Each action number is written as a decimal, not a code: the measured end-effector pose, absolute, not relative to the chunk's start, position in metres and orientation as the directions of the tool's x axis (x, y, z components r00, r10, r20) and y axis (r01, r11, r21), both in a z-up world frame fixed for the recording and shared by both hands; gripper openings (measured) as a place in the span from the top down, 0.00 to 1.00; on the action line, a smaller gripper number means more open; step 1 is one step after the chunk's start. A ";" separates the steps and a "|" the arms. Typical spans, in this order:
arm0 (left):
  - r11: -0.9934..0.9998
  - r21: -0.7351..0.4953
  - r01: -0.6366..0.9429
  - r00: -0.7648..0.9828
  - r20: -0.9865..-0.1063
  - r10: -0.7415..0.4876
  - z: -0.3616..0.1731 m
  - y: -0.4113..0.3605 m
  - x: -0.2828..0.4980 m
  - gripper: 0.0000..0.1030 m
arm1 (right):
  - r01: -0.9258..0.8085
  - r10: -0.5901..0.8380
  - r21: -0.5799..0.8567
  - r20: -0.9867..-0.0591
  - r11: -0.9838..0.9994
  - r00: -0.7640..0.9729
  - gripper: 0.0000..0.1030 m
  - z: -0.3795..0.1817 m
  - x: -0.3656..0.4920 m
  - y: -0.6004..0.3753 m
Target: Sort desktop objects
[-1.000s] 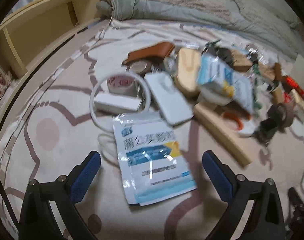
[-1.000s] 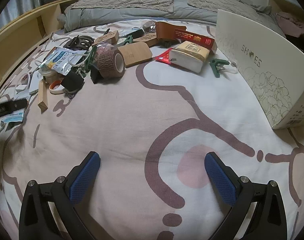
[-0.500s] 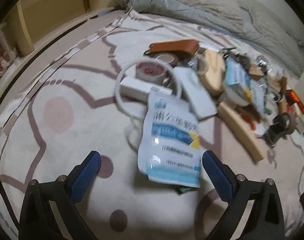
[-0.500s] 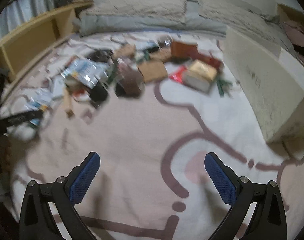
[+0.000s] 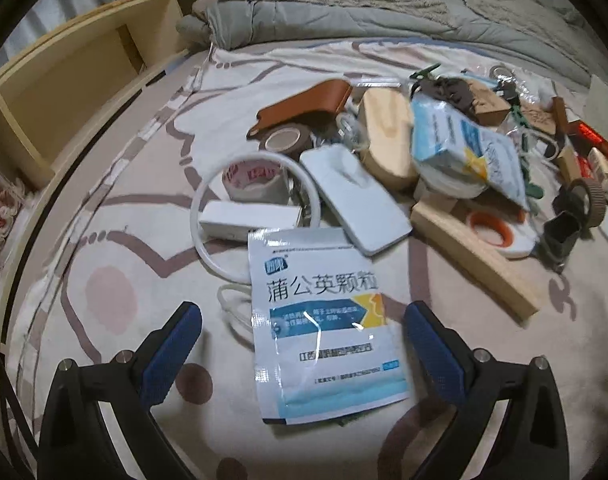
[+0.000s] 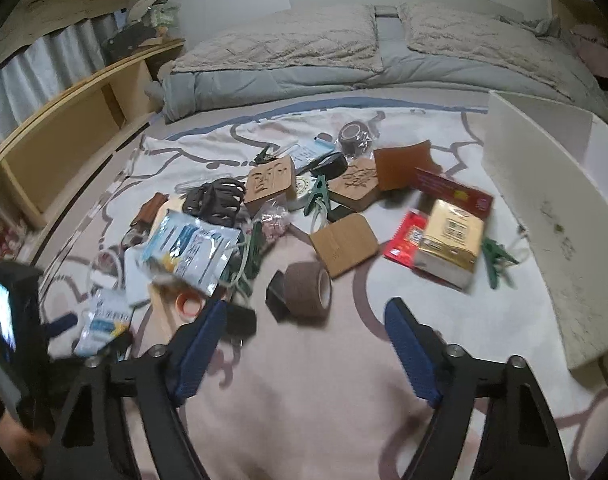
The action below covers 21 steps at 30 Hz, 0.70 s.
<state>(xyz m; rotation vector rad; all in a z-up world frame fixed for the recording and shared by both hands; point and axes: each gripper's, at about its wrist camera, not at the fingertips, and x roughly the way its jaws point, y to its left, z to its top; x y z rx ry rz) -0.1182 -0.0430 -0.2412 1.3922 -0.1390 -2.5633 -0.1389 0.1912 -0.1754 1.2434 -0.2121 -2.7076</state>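
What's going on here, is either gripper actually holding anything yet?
Neither is. A person holds both grippers over a patterned bedsheet strewn with clutter. The left gripper is open, its jaws either side of a white-and-blue medicine sachet lying flat on the sheet, not pinched. The right gripper is closing with nothing between its jaws; a brown tape roll lies just beyond it. A white shoebox stands at the right.

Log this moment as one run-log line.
left gripper: open over medicine sachet | right gripper: jaws closing, nothing between | sorting: underway
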 end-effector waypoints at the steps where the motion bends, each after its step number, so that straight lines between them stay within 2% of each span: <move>1: -0.971 0.181 0.153 -0.522 -0.820 -0.235 -0.243 -0.045 -0.119 0.02 | 0.073 -0.194 0.192 -0.745 -0.979 -0.639 0.32 -0.178 -0.143 0.191; 8: -0.977 0.065 0.204 -0.501 -0.850 -0.162 -0.248 -0.062 -0.119 0.02 | 0.030 -0.179 0.202 -0.782 -0.979 -0.596 0.34 -0.201 -0.165 0.188; 10: -0.976 0.051 0.213 -0.505 -0.849 -0.155 -0.248 -0.063 -0.119 0.02 | 0.031 -0.170 0.189 -0.787 -0.982 -0.593 0.51 -0.205 -0.168 0.187; 12: -0.976 0.054 0.211 -0.511 -0.845 -0.157 -0.249 -0.062 -0.119 0.03 | 0.022 -0.163 0.186 -0.792 -0.982 -0.588 0.55 -0.210 -0.172 0.187; 14: -0.980 0.048 0.196 -0.521 -0.841 -0.145 -0.248 -0.059 -0.118 0.10 | 0.023 -0.163 0.185 -0.794 -0.982 -0.586 0.59 -0.213 -0.173 0.188; 16: -0.984 0.040 0.174 -0.531 -0.838 -0.128 -0.246 -0.056 -0.117 0.21 | 0.049 -0.162 0.167 -0.780 -0.985 -0.605 0.75 -0.213 -0.171 0.187; 21: -0.991 -0.001 0.136 -0.551 -0.831 -0.075 -0.243 -0.053 -0.113 0.38 | 0.080 -0.153 0.132 -0.759 -0.988 -0.632 0.75 -0.207 -0.156 0.191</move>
